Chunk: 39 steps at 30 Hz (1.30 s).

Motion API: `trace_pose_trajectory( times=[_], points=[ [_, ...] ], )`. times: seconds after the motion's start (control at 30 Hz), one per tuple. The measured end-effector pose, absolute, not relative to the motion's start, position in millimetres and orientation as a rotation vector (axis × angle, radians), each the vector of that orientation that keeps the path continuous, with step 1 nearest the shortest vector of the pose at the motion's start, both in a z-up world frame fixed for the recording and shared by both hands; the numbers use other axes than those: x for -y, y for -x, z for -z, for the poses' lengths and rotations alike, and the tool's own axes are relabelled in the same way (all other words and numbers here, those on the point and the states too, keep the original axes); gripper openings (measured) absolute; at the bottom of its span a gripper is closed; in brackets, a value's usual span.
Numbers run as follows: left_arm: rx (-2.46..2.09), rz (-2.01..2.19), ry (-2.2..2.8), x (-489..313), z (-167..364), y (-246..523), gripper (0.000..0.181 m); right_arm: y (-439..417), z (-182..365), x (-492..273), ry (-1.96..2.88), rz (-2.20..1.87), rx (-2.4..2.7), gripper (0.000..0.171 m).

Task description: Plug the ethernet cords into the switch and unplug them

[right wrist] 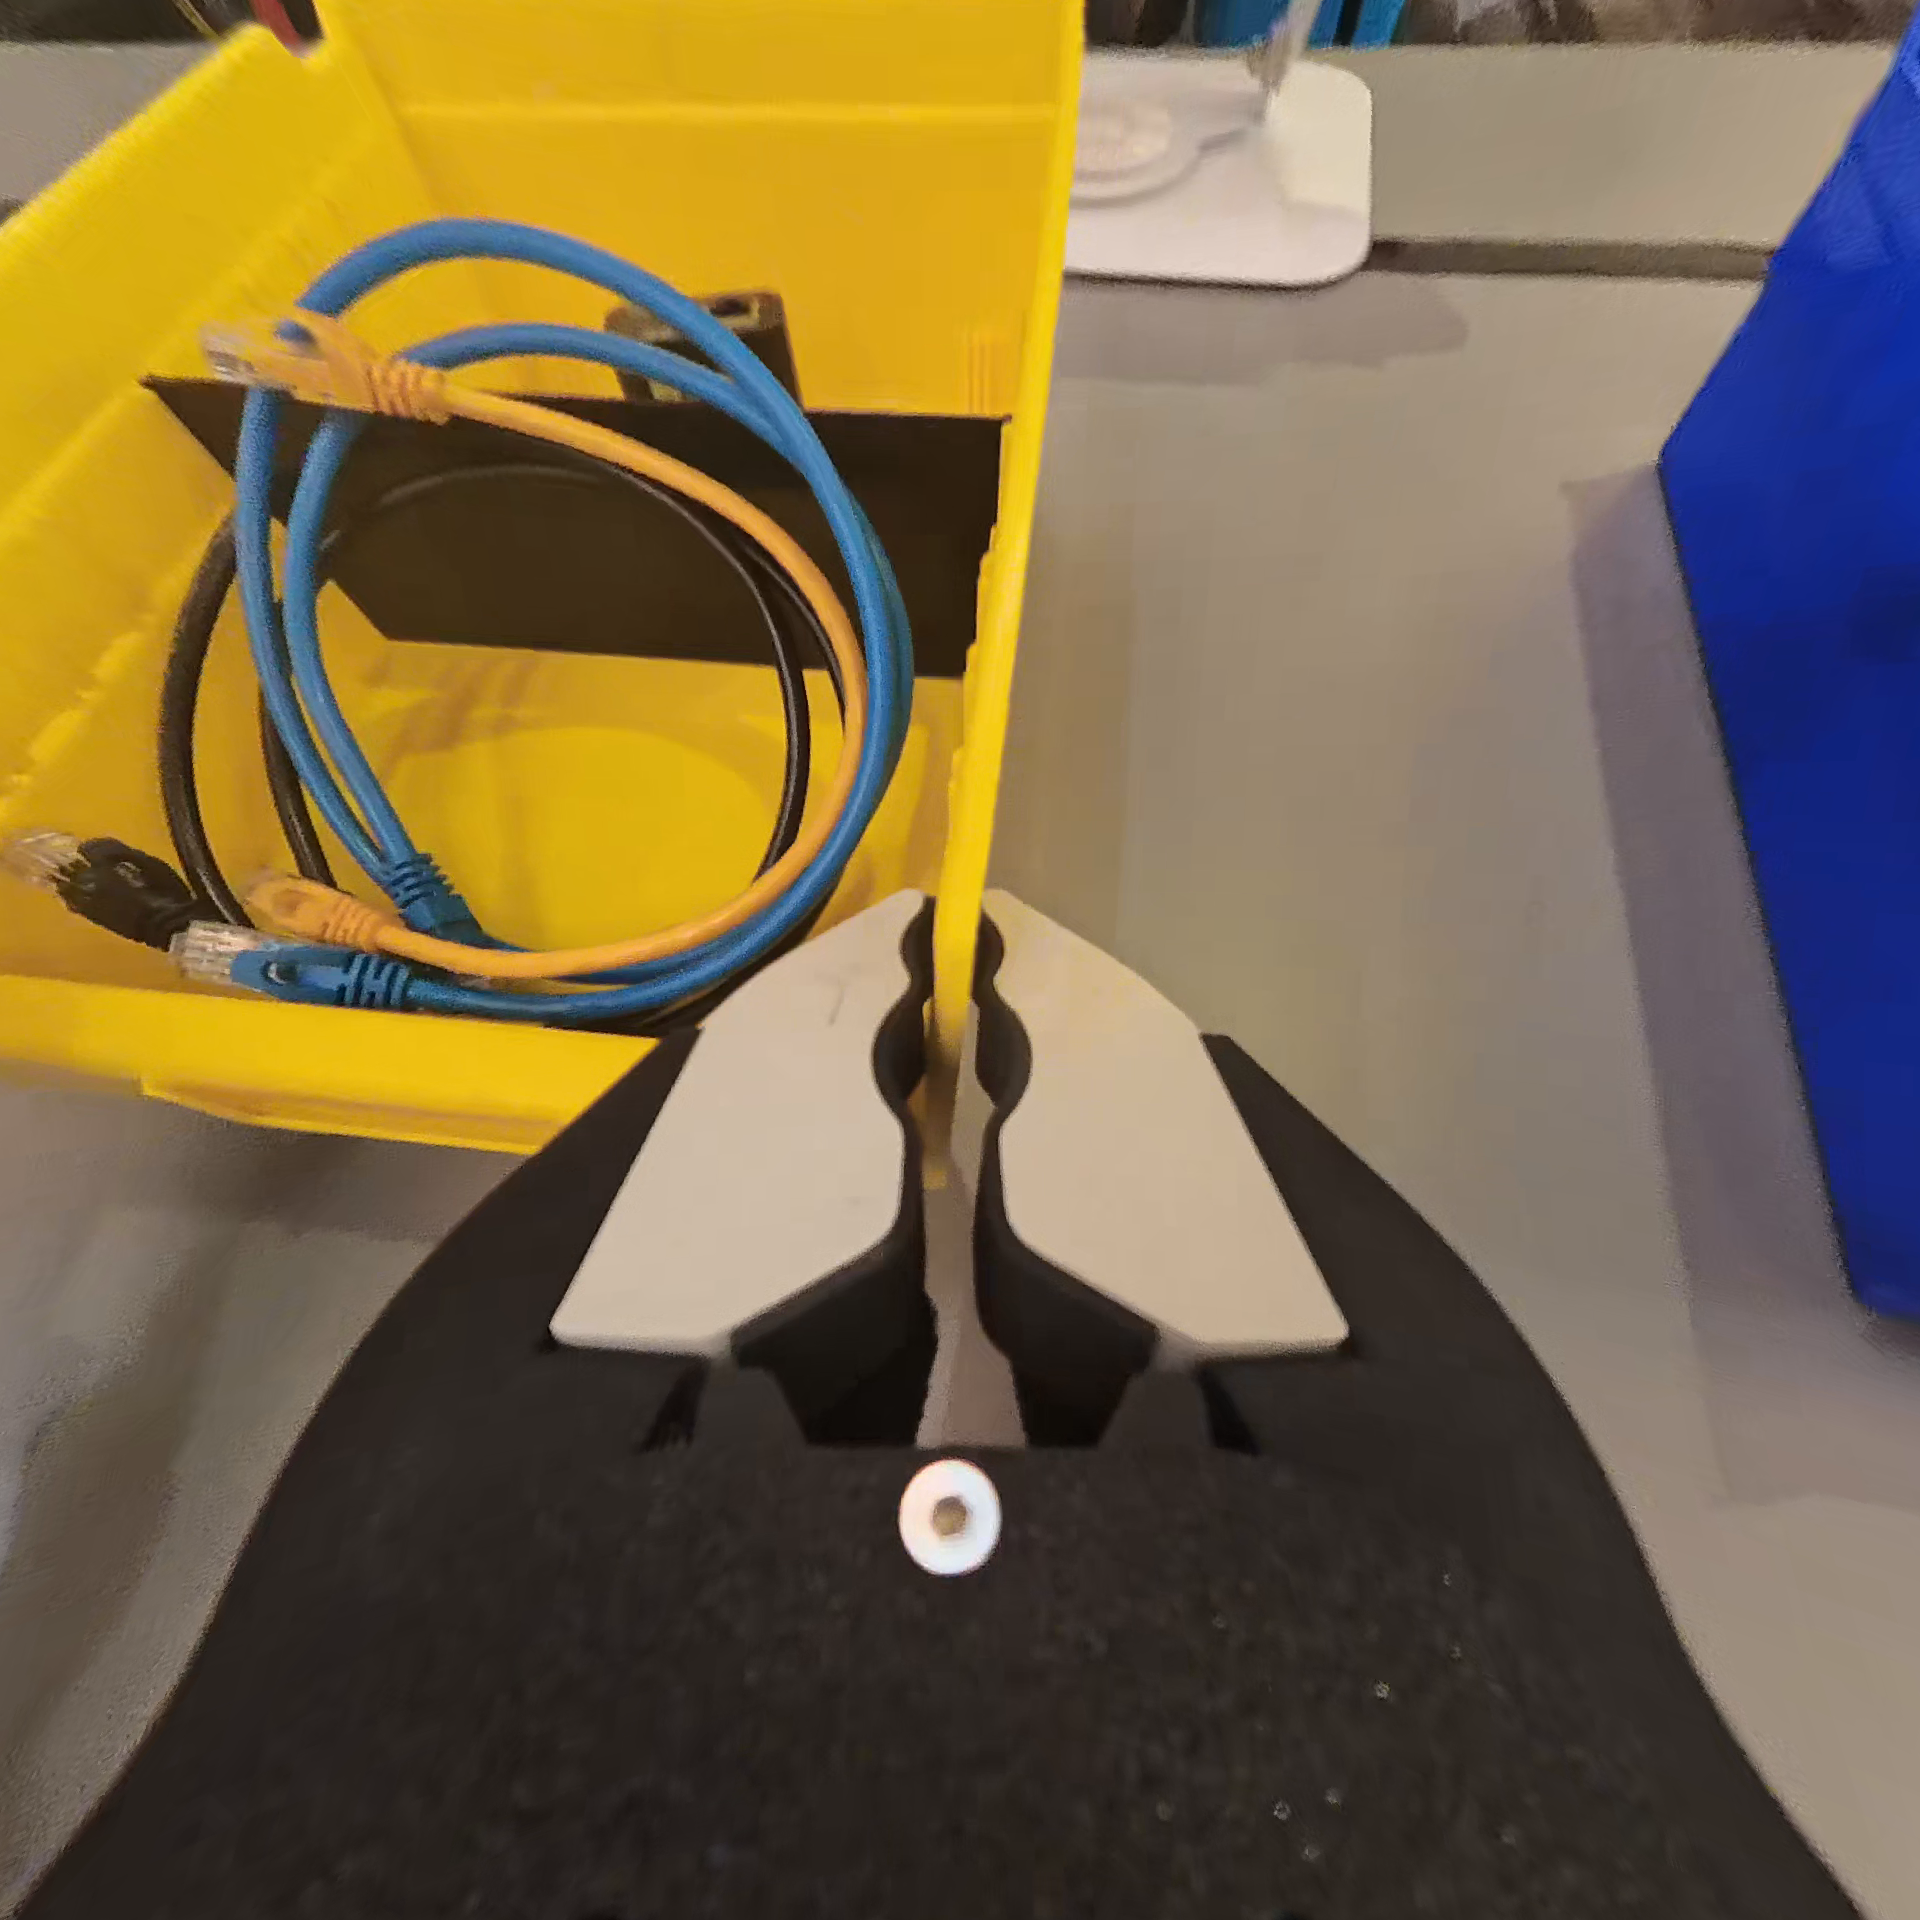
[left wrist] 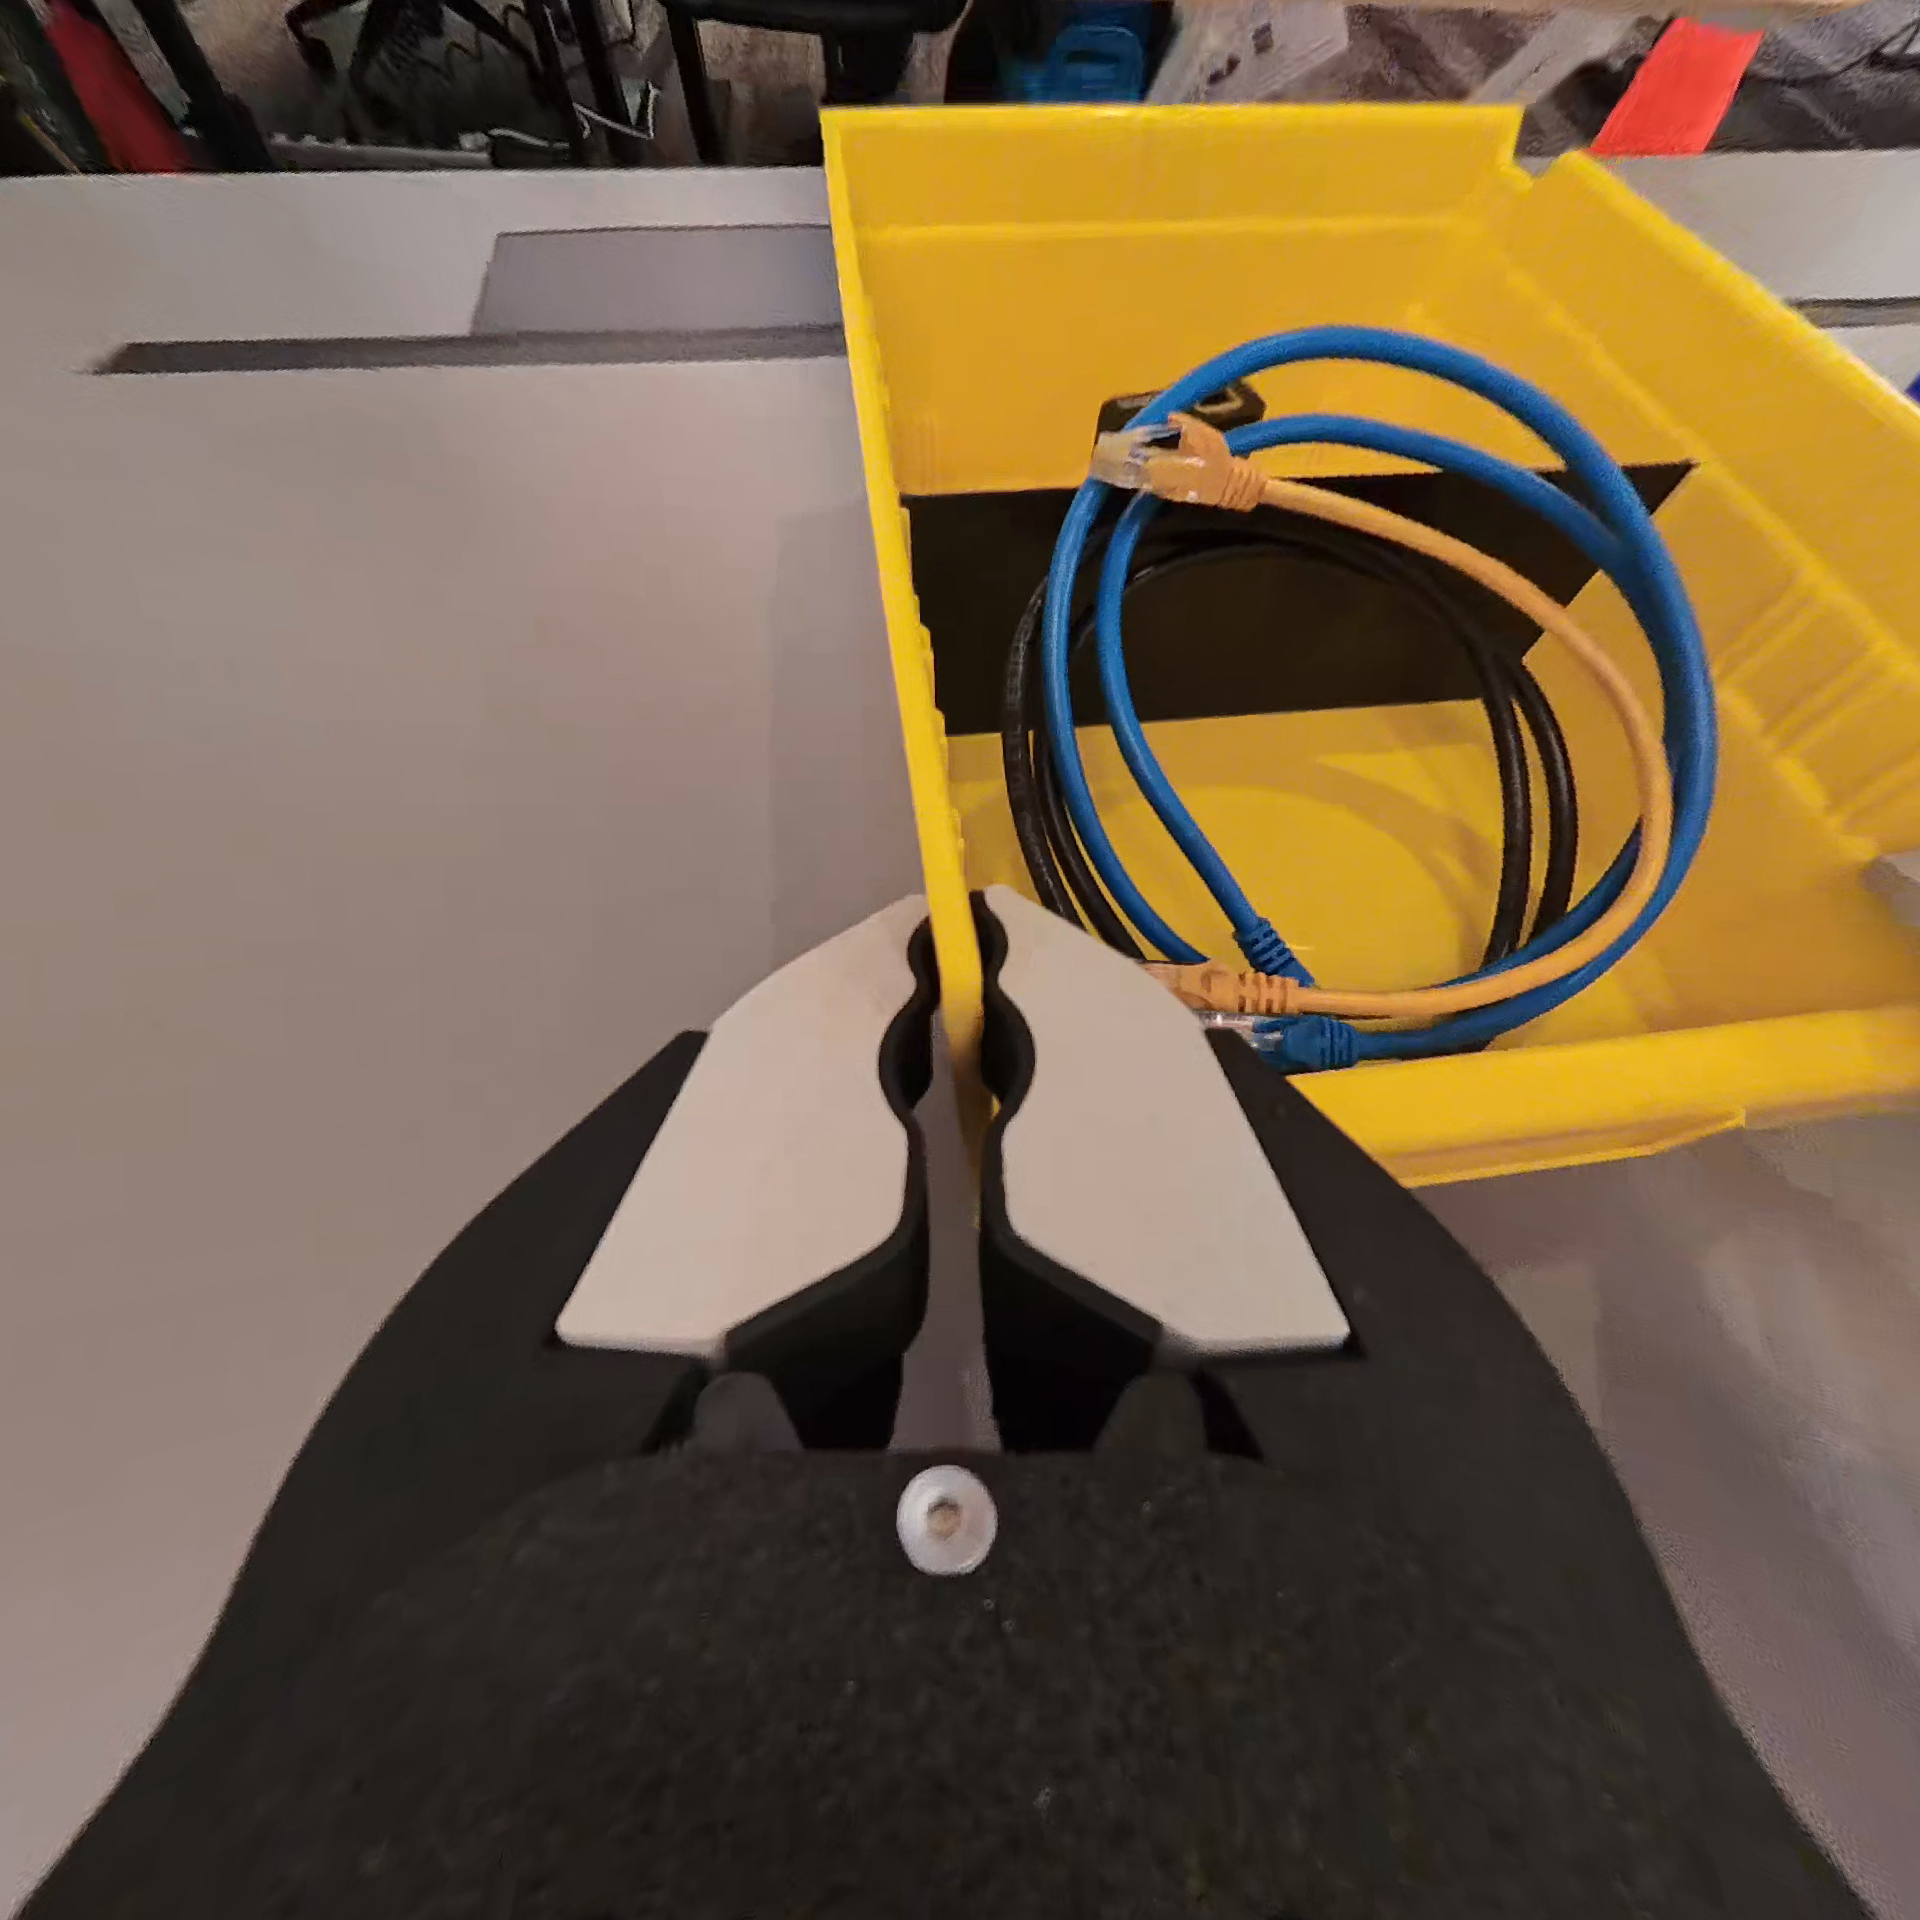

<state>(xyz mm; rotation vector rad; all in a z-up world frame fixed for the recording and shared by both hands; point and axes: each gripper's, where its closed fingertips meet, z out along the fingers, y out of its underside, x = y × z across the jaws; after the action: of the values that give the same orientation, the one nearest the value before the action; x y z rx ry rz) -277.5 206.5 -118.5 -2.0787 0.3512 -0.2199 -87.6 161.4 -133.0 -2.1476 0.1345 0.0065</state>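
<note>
A yellow plastic bin [left wrist: 1226, 291] [right wrist: 727, 177] stands on the grey table. It holds coiled ethernet cords: a blue cord [left wrist: 1683, 665] [right wrist: 883, 623], an orange cord [left wrist: 1621, 675] [right wrist: 821, 592] and a black cord [left wrist: 1527, 748] [right wrist: 182, 707]. A small black switch [left wrist: 1195, 405] [right wrist: 727, 343] shows behind a black divider [left wrist: 1247, 603] [right wrist: 623, 530]. My left gripper [left wrist: 956, 914] is shut on the bin's left wall. My right gripper [right wrist: 953, 914] is shut on the bin's right wall.
A blue box [right wrist: 1829, 623] stands on the table right of the bin. A white stand base [right wrist: 1226, 177] sits behind the bin on the right. Clutter lies beyond the table's far edge [left wrist: 416, 177]. One gripper's finger ends stand about 20 centimeters off the other's.
</note>
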Motion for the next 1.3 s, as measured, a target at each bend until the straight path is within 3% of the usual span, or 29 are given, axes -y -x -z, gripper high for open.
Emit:
trace_pose_trajectory(
  times=[0.23,0.4,0.7,0.9,1.03,1.1,1.3],
  points=[
    [-0.244,0.138,2.006,-213.2,78.5,375.9,0.003,181.4,92.3,-183.7,2.058,0.031,-0.012,0.003],
    [-0.162,0.178,2.026,-219.3,88.0,447.1,0.003,253.4,94.0,-200.1,2.07,0.01,0.055,0.003],
    [-0.202,0.176,2.102,-236.6,129.0,480.7,0.002,290.5,140.4,-202.2,2.08,-0.004,0.124,0.007],
    [-0.104,0.255,2.04,-236.3,119.6,496.4,0.01,308.3,138.1,-188.8,2.109,-0.17,0.284,0.018],
    [-0.055,0.287,1.858,-212.2,65.6,507.1,0.025,298.1,119.4,-144.6,2.022,-0.427,0.442,0.044],
    [-0.047,0.317,1.746,-199.9,38.8,505.9,0.029,281.5,115.5,-115.6,1.981,-0.551,0.536,0.067],
    [-0.213,0.288,1.69,-181.6,25.9,459.2,0.037,161.5,140.3,-48.7,2.003,-0.474,0.648,0.066]
  ],
)
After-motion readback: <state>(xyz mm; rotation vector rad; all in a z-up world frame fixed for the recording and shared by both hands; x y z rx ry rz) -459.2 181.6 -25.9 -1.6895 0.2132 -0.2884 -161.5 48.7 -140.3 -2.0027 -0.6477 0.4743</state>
